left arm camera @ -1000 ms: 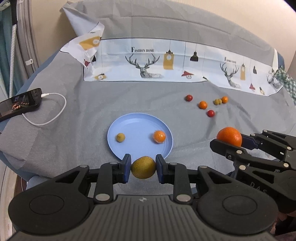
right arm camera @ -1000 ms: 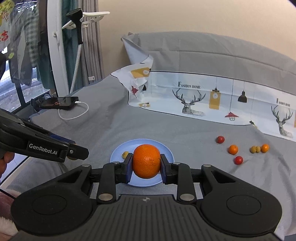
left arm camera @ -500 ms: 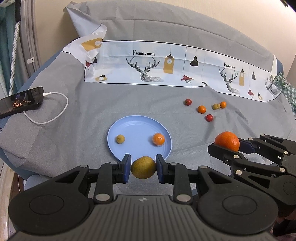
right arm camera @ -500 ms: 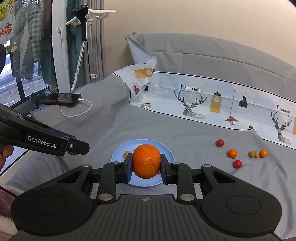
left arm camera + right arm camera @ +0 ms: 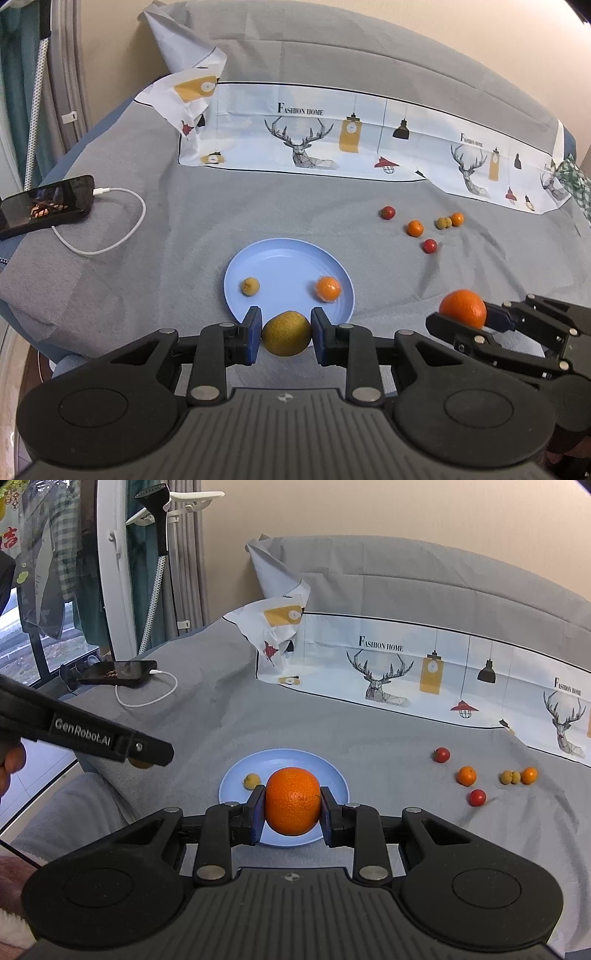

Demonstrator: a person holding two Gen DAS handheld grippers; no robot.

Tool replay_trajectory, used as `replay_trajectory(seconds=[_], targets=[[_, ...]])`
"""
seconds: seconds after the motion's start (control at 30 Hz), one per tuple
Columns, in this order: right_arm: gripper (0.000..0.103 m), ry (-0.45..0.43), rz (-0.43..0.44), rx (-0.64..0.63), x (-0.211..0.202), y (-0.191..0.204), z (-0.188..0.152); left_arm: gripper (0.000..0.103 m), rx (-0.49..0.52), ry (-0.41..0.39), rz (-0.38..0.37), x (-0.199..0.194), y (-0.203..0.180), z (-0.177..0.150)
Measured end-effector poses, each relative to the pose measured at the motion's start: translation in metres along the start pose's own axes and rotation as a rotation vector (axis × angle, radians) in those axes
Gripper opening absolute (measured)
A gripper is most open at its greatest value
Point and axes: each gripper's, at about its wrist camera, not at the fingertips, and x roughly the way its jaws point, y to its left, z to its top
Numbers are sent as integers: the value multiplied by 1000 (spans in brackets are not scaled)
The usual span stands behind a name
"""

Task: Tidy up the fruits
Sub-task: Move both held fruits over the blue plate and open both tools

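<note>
My left gripper [image 5: 286,334] has its jaws closed on a yellow-green pear-like fruit [image 5: 287,333], blue pads pressing both sides; the fruit hangs in front of the near rim of the blue plate [image 5: 280,262], above the grey bedspread [image 5: 192,221]. My right gripper [image 5: 292,802] has its jaws closed on a large orange [image 5: 292,800], gripped at its widest part, held over the near half of the plate as seen from the right wrist. From the left wrist the same orange sits low on the right, beside the plate and apart from it. On the plate I see a small yellow-green fruit [image 5: 250,286] on the left side and a small orange fruit [image 5: 328,288] on the right side, well apart from each other. Loose fruits lie on the bedspread to the right of the plate: a red one [image 5: 388,212] farthest back, a small orange one [image 5: 415,228], another red one [image 5: 430,245] nearest, and a tight group of two olive-yellow fruits [image 5: 443,222] touching a small orange one [image 5: 457,219]. A patterned sheet with deer and lamp prints [image 5: 332,136] runs across the back of the bed. A phone [image 5: 44,208] on a white charging cable [image 5: 122,221] rests at the left edge
</note>
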Motion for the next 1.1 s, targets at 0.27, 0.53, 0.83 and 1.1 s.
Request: replay_trajectory(seconds=[0.27,0.53,0.83,1.1], targets=[[31,22,4,6,14,-5,2,32,-14,15,15,16,9,10],[31,33,1,24,49,-14,12,32,-48,48,41,58,21,34],[31,91,19,32,104,-23,16,32,-49,109,67,117,28,61],[31,200,38,20,171,-25,1,31,-22,207,109,187,22,61]])
